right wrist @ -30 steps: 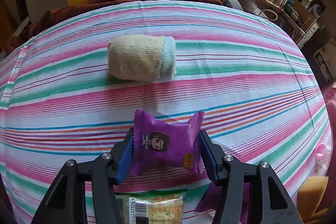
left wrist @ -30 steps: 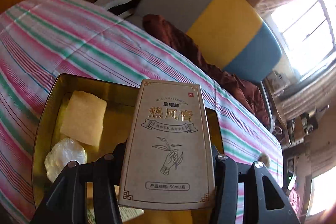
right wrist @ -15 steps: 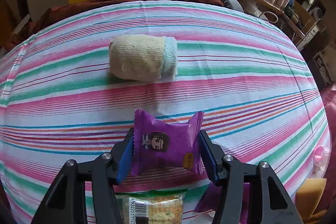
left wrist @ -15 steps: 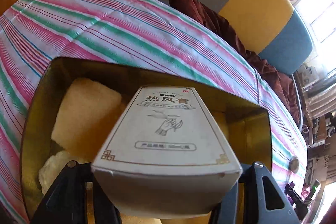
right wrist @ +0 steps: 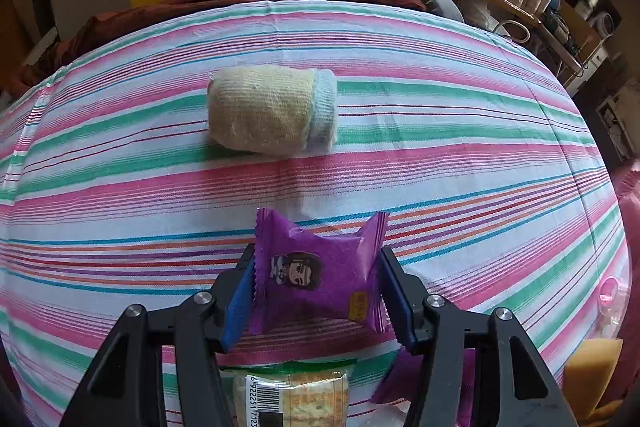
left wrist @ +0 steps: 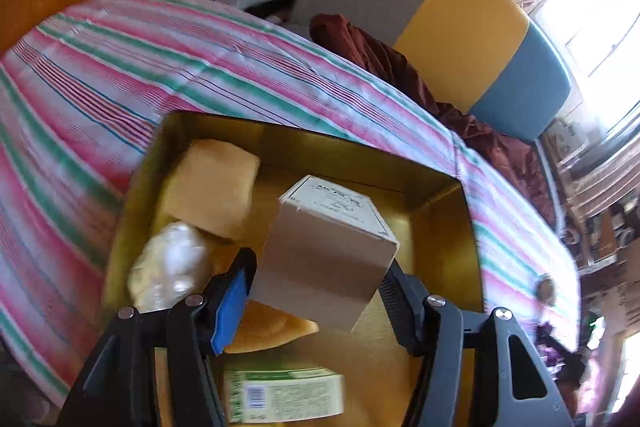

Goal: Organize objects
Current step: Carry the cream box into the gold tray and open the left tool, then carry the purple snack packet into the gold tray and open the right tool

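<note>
I've got two things going at once. My left gripper [left wrist: 318,291] hangs over the gold tin [left wrist: 460,243], and its fingers are spread a bit wider than the cardboard box [left wrist: 326,251] between them. There's a gap on both sides, so I think the box is let go, not pinched. It sits tipped in the tin, leaning on stuff under it. The printed face [left wrist: 340,205] points up and away from me. The plain brown side faces the cam. Its long axis runs from near my fingers toward the tin's far wall, slanting up. Can't tell if it's done settling, pic is a bit blurry.

Tin's already got a yellow sponge [left wrist: 210,193] at the back left, a white lumpy thing in clear wrap [left wrist: 170,269] in front of it, an orange piece [left wrist: 266,329] under the box, and a green packet w/ a barcode [left wrist: 282,397] nearest me. So the tin is where stuff goes, I guess.

My right gripper [right wrist: 318,297] is pinching a purple snack pack [right wrist: 320,277] by its two crimped ends, held just above the striped cloth [right wrist: 440,107]. Its long side goes left to right, cartoon face toward the cam. Holding the ends keeps the middle from getting squished, I think. A rolled sock [right wrist: 272,113] lies farther back on the cloth, long way left-right, blue cuff on the right. It's prob next.
</note>
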A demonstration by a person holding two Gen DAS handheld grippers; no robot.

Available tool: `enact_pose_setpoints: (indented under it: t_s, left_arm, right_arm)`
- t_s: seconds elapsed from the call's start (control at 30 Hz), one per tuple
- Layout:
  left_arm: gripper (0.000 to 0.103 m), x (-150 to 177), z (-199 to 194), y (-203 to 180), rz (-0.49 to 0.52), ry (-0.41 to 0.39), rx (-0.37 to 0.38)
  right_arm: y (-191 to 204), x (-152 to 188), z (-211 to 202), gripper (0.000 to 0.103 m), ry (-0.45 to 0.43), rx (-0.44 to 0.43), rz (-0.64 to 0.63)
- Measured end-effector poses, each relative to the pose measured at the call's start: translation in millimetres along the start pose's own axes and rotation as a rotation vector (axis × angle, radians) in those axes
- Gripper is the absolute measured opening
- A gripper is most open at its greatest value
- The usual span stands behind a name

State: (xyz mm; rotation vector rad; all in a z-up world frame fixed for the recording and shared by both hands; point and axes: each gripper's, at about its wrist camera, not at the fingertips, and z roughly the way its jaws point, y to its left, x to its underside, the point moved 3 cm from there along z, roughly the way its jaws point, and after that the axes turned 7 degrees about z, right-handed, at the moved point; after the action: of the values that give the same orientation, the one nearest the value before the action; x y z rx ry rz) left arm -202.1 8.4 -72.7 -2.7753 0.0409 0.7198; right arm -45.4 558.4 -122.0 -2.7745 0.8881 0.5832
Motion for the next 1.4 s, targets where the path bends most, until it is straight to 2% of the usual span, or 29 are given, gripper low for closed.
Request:
enact_pose_setpoints:
  t_s: [0.07,0.13,0.2,0.23,0.33,0.43,0.47,0.5,0.63,0.7,0.8,0.9,1.07,1.23,1.4]
  left_arm:
    - [0.058,-2.7,3.1,-1.6,0.047,0.006,-0.065]
    - [0.054,-13.4,4.0,-3.2,0.066,-0.023,-0.067]
    - [0.051,-23.3,8.2,-7.7,0.117,-0.070,-0.115]
    - [0.051,-25.7,13.7,-9.2,0.124,-0.069,-0.136]
    - [0.053,-23.2,24.9,-14.7,0.121,-0.041,-0.105]
    - [0.055,-11.4,24.8,-15.4,0.084,0.008,0.007]
    - [0.060,-8.1,24.2,-15.8,0.073,0.014,0.026]
    - [0.065,-4.4,20.2,-17.4,0.071,0.011,0.039]
    - [0.071,9.4,-2.8,-19.9,0.067,-0.032,0.081]
    - [0.072,16.9,-16.0,-18.4,0.058,-0.053,0.081]
    - [0.072,26.0,-29.6,-15.0,0.060,-0.080,0.043]
    - [0.071,41.4,-43.0,-16.1,0.093,-0.103,0.002]
    - [0.071,72.3,-62.1,-29.1,0.159,-0.137,-0.007]
    - [0.071,99.1,-68.3,-44.5,0.223,-0.141,0.007]
    - [0.071,111.0,-73.1,-50.7,0.260,-0.144,0.014]
  right_arm:
    - [0.4,-0.4,-0.1,0.058,0.000,0.003,-0.005]
    - [0.3,-0.9,-0.1,0.057,-0.001,0.005,-0.010]
    - [-1.0,-0.6,0.0,0.057,0.001,0.002,-0.006]
    - [-1.1,-0.1,-0.6,0.057,0.002,0.000,-0.004]
    - [-1.7,-0.4,0.3,0.057,0.003,-0.001,-0.003]
    - [-2.2,-1.0,0.9,0.057,0.005,-0.004,-0.003]
    - [-1.8,-0.8,0.9,0.057,0.006,-0.003,-0.004]
    - [-1.6,-0.8,0.9,0.057,0.006,-0.004,-0.004]
    - [-0.5,-0.8,0.7,0.057,0.008,-0.006,-0.001]
    - [-0.3,-1.1,0.7,0.058,0.009,-0.006,0.001]
    - [-0.3,-1.2,0.7,0.057,0.010,-0.005,0.000]
    - [-0.1,-1.4,0.7,0.056,0.009,-0.007,0.000]
    - [0.8,-3.1,-0.9,0.049,0.006,-0.015,-0.007]
    - [-2.5,-3.3,-5.4,0.046,0.008,-0.069,0.027]
    - [10.0,-1.7,-27.5,0.046,-0.044,-0.153,0.019]
